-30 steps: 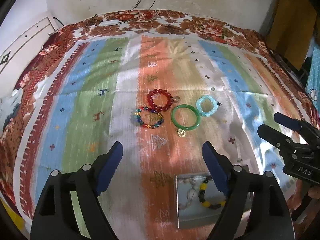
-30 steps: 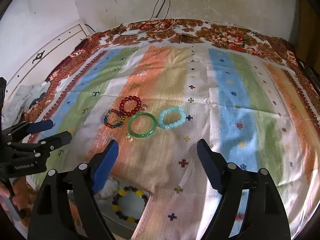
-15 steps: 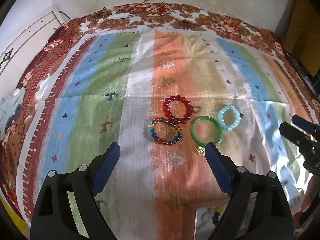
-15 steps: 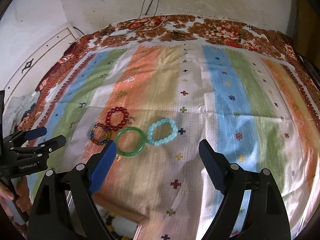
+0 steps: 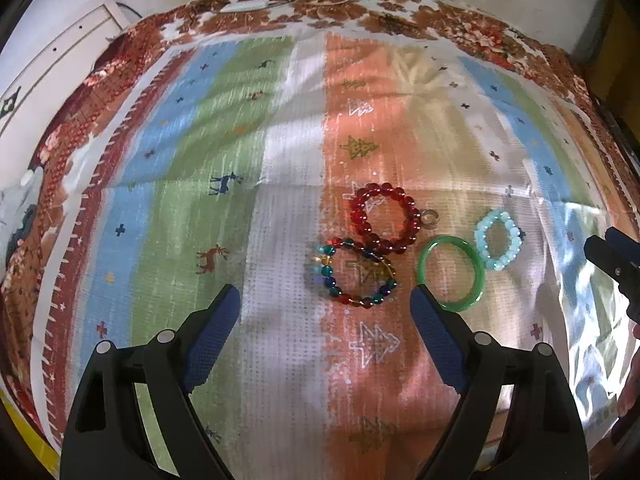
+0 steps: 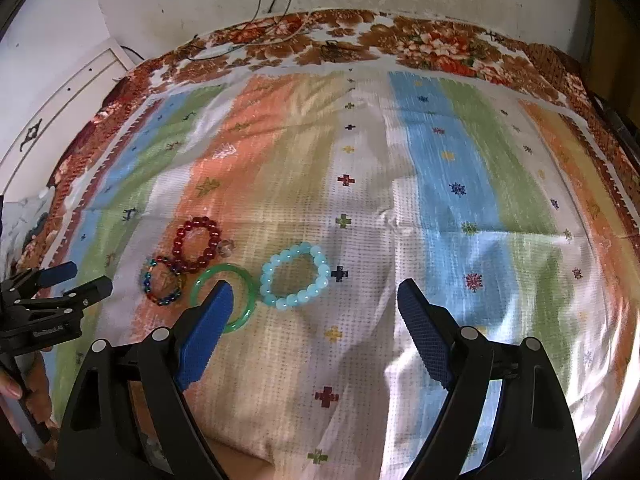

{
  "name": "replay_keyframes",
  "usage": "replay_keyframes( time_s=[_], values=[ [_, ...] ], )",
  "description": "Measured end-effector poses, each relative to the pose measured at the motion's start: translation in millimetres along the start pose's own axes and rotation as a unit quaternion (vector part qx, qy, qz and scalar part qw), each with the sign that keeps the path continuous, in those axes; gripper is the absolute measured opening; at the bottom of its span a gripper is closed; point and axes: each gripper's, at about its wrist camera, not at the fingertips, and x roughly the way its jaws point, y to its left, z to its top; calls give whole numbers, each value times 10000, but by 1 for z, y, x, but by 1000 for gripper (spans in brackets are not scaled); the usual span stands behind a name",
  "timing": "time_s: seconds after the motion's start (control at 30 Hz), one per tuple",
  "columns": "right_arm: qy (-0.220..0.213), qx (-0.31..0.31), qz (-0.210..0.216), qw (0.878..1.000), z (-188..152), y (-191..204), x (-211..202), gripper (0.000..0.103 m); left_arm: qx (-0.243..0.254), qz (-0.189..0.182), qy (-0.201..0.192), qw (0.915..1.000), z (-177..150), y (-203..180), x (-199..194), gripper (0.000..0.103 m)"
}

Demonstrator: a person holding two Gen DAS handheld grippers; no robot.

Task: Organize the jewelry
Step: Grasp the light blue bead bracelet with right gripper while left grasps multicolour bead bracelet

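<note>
Surface: striped woven bedspread [image 5: 280, 208].
Fingers: your left gripper [image 5: 325, 326] and right gripper [image 6: 310, 320] both spread, empty.
Left: four bracelets ahead — red bead bracelet [image 5: 385, 219], multicoloured bead bracelet [image 5: 355, 272], green jade bangle [image 5: 451, 273], pale blue bead bracelet [image 6: 295, 275].

Red beads [image 5: 385, 218], multicoloured beads [image 5: 355, 271], green bangle [image 5: 451, 273], aqua beads [image 5: 498, 244] beyond my blue-padded fingers [image 5: 212, 332]; striped cloth [image 5: 180, 208].

Red bead bracelet [image 5: 385, 219], multicolour one [image 5: 355, 273], green bangle [image 5: 451, 273], aqua one [image 5: 498, 245] flat together.
</note>
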Motion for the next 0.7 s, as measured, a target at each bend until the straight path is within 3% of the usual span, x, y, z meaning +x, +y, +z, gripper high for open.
replay_keyframes(
  time_s=[0.27,0.43,0.7],
  values=[
    [215,46,-88,9997,4,-6,24,84,-85,162,225,9996,6,10,25,86],
    [421,94,-77,9990,5,-8,41,84,-328,-134,377,9987,10,18,37,86],
    [750,180,-117,9970,7,-8,70,84,-363,-265,556,9974,14,16,59,85]
  ],
)
